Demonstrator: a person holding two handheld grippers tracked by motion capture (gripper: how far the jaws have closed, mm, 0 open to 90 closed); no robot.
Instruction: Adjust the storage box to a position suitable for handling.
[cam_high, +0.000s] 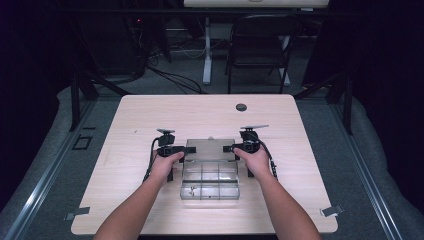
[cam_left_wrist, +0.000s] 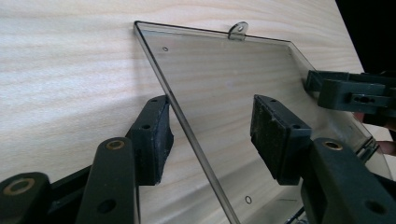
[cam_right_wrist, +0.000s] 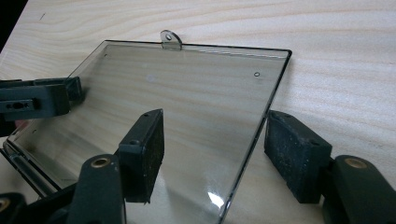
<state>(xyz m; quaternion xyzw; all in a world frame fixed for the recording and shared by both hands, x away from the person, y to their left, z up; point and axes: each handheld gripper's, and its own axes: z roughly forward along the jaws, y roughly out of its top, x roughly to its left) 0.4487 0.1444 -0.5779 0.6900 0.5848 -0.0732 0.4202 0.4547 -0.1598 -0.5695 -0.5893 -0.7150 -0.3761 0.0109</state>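
- Two grippers are held at a clear plastic box (cam_high: 210, 179) on a pale wooden table (cam_high: 130, 120), one at each side of its opened lid (cam_high: 210, 148).
- At the left gripper (cam_high: 180, 150), held in the person's left hand (cam_high: 165, 164), the jaws are parted wide and set astride the lid's left edge: one pad (cam_left_wrist: 156, 140) lies outside the edge on the table side, the other (cam_left_wrist: 271, 135) over the lid panel (cam_left_wrist: 224, 79).
- Neither left pad is seen pressing the edge; a gap shows on each side of it.
- At the right gripper (cam_high: 231, 148), held in the right hand (cam_high: 257, 161), the jaws are likewise spread wide and straddle the lid's right edge, with one pad (cam_right_wrist: 147, 149) over the panel (cam_right_wrist: 187, 84) and the other (cam_right_wrist: 292, 149) outside it.
- Ahead of both grippers, a small rounded tab (cam_left_wrist: 238, 30) with a hole is seen at the lid's far edge; it also shows in the right gripper view (cam_right_wrist: 170, 39).
- Across the lid from each gripper, the other gripper's black jaw tip is seen at the opposite edge (cam_left_wrist: 348, 91) (cam_right_wrist: 37, 95).
- Nearer the person than the grippers, the box's compartmented tray is seen, divided into small cells; small metal pieces (cam_high: 191, 189) lie in the nearest row.
- Beyond the grippers, a dark round grommet (cam_high: 241, 107) is set in the table, and a folding chair (cam_high: 260, 47) stands past the far edge.
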